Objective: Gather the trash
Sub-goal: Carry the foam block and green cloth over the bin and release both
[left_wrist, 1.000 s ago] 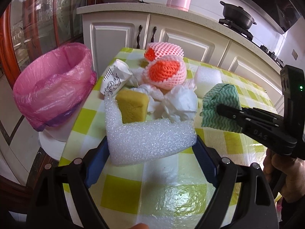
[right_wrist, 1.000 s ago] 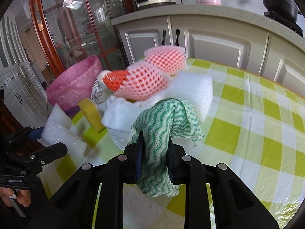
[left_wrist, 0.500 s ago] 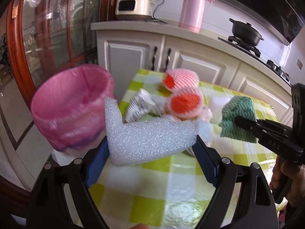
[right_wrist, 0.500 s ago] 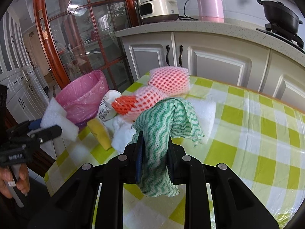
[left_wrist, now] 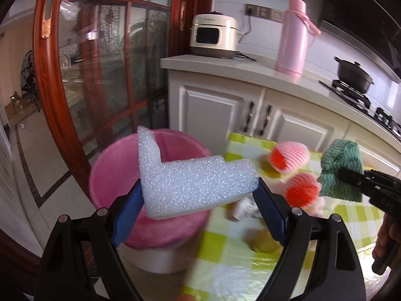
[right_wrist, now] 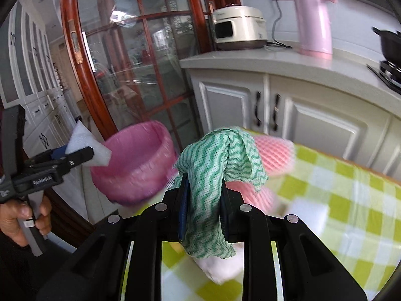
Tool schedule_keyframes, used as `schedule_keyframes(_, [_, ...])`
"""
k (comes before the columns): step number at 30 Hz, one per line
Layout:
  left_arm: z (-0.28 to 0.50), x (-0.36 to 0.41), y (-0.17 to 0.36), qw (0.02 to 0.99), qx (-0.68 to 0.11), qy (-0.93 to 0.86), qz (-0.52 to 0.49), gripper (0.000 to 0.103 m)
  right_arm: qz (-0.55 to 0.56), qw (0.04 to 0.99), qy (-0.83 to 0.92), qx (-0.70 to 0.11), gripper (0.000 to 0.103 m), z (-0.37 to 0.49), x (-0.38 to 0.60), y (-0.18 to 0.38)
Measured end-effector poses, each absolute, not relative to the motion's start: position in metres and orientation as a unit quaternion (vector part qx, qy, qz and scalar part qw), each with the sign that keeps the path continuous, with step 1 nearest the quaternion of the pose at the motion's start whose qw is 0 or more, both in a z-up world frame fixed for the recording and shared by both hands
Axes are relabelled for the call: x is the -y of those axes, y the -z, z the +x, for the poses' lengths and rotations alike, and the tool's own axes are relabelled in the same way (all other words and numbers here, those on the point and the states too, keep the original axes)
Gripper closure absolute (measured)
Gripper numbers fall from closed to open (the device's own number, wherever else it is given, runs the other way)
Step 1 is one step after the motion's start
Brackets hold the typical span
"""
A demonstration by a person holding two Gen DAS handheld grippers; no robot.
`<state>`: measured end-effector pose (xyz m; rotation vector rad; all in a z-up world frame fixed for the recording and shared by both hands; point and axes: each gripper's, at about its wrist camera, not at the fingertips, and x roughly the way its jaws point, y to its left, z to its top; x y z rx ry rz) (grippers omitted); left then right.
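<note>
**Two pieces lifted, none binned yet**

The left gripper (left_wrist: 198, 200) clamps an L-shaped white foam piece (left_wrist: 190, 183) between its blue pads, held up in front of the pink-lined bin (left_wrist: 110, 175) beside the table. The right gripper (right_wrist: 203, 200) is pinched on a green wavy cloth (right_wrist: 213, 165), raised above the checked tablecloth (right_wrist: 351, 200). Nothing can be seen inside the bin. Left on the table: two pink net fruit sleeves (left_wrist: 300, 190), a crumpled paper cup (left_wrist: 244, 207), white tissue and a blurred yellow sponge (left_wrist: 263, 240). By my reading, most of the collecting remains.
</note>
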<state>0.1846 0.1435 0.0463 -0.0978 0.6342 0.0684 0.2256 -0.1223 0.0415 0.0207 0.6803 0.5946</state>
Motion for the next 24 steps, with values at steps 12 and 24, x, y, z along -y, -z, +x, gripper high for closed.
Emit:
schedule_keyframes(12, [0.22,-0.22,-0.044,0.948,-0.305,-0.061,-0.075,0.02,-0.005,0.869,-0.369,-0.331,0.08,0.281,0.014,-0.06])
schedule_keyframes(24, [0.231,-0.265,-0.028,0.94,-0.32,-0.079,-0.095,0.02,-0.011,0.832,-0.419,-0.363,0.08,0.313,-0.062,-0.041])
